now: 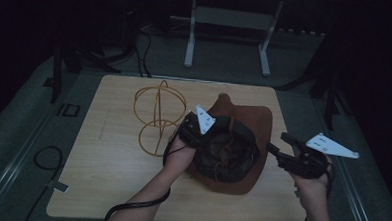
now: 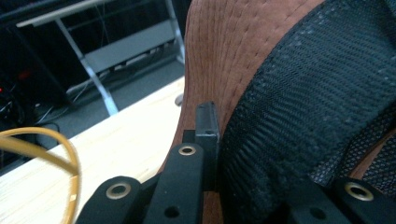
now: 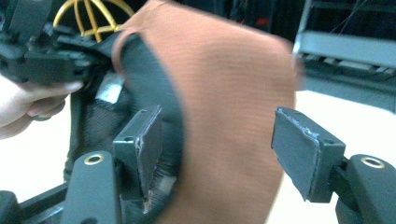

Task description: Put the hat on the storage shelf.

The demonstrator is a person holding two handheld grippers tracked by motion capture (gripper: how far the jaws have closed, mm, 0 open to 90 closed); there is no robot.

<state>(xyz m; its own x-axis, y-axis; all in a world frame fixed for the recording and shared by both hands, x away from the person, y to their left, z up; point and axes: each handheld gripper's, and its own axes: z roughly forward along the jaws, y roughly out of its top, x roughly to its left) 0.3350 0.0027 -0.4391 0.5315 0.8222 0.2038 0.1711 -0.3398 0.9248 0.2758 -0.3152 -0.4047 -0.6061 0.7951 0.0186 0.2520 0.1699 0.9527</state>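
A brown hat (image 1: 242, 142) lies upside down right of centre on the wooden worktop (image 1: 106, 176), its opening upward and its brim's long axis running from the near edge toward the far edge. The left gripper (image 1: 203, 132) is clamped on the hat's black inner band (image 2: 299, 121) at the left rim. The right gripper (image 1: 277, 149) has its fingers (image 3: 303, 154) spread wide, straddling the brim without squeezing it. A gold wire stand (image 1: 156, 119) sits just left of the hat.
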